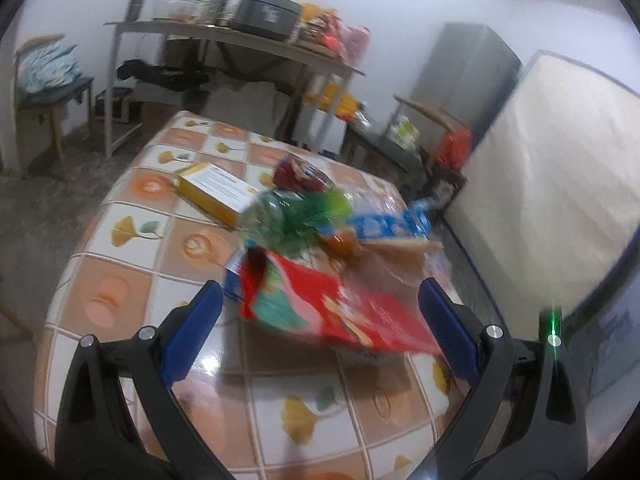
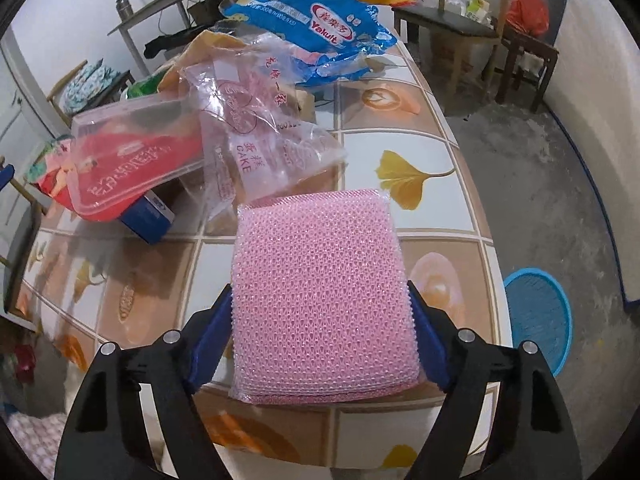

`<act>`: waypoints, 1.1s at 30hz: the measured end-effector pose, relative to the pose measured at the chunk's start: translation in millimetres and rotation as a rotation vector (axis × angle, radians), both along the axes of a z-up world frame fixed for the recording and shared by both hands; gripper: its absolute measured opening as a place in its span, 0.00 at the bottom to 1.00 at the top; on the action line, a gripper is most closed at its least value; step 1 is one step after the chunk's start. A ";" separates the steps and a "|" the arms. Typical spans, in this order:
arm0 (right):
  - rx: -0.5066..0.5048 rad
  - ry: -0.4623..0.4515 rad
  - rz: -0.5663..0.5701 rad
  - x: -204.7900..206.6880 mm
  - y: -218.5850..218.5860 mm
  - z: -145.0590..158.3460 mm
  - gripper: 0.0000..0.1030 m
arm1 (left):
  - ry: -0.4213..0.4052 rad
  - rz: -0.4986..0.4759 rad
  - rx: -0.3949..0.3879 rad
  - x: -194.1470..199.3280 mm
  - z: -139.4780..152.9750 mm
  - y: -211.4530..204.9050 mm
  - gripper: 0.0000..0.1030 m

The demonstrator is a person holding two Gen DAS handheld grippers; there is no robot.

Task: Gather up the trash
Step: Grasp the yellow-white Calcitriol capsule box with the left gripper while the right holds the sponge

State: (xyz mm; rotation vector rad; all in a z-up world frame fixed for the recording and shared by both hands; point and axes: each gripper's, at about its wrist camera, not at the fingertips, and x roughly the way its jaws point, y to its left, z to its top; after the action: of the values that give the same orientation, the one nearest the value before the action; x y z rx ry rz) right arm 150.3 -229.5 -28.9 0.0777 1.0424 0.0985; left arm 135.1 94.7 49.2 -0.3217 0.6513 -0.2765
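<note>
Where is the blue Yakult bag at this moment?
In the right wrist view the blue Yakult bag lies at the far end of the table, top centre, just behind the clear cake bag and beyond the pink sponge.

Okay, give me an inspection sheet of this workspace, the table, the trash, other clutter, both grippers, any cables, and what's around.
Surface: table with a glossy tile-pattern cloth.
Job's things: blue Yakult wrapper, clear cake bag, clear plastic tray, red snack bag, yellow box, all on the table.
Clutter: pink mesh sponge.
Grippers: right gripper has its jaws against both sides of the sponge; left gripper is open, with the red snack bag lying between its jaws.
Cables: nothing seen.
Surroundings: blue basket on the floor, mattress leaning on the wall, shelf table with kitchenware, wooden chairs.
</note>
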 end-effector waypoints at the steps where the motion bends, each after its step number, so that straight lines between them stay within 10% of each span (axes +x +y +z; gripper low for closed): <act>1: 0.004 0.000 -0.001 -0.8 0.7 0.4 0.75 | -0.005 0.017 0.000 2.3 1.0 5.6 0.92; 7: 0.023 0.017 0.000 1.0 5.7 -2.2 0.75 | 0.011 0.101 0.003 56.3 11.5 46.3 0.92; 16: 0.045 0.012 -0.003 2.6 16.3 -1.7 0.75 | 0.592 0.206 -0.230 258.3 -63.2 100.1 0.92; 24: 0.068 0.017 -0.046 1.1 4.3 -4.3 0.76 | 0.827 0.368 -0.108 324.2 -103.1 88.9 0.92; 33: 0.080 0.002 -0.058 1.3 -2.3 -6.2 0.76 | 0.859 0.397 0.081 340.1 -122.5 63.2 0.92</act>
State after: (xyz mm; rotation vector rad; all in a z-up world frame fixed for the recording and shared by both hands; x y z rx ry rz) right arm 151.6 -231.8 -35.1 0.1802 1.0378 0.0872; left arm 475.3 157.9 -73.3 -0.4855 1.4132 0.2961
